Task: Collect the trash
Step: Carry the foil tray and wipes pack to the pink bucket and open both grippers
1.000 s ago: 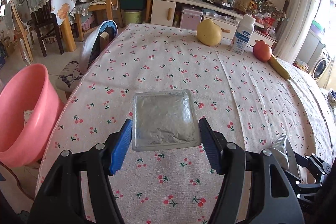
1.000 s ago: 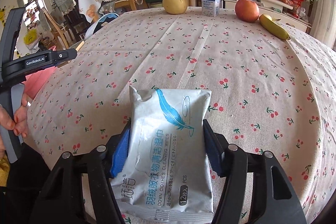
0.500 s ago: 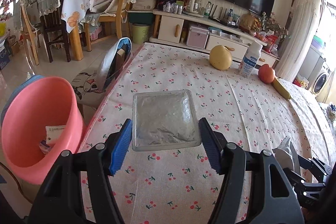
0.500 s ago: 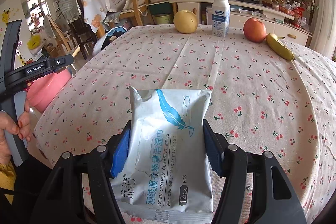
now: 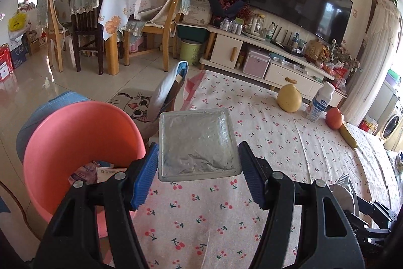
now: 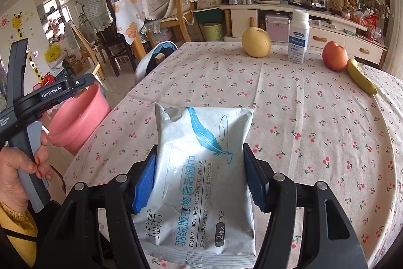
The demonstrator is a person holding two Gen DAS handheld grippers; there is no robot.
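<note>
Left wrist view: the left hand-held gripper (image 5: 197,172) pinches a silver foil pouch (image 5: 197,143) above the tabletop (image 5: 277,155) edge; the pink bin (image 5: 75,143) sits just lower-left, nearer this hand. The right hand-held gripper (image 6: 200,177) clamps a wipes packet (image 6: 204,168).

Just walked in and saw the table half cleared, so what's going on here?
A person is collecting trash with a hand-held tool in each hand. The left tool is shut on a silver pouch, held above the table edge beside the pink bin, which already holds some wrappers. The right tool is shut on a wipes pack over the table. A pear, bottle, apple and banana sit at the far side.
</note>
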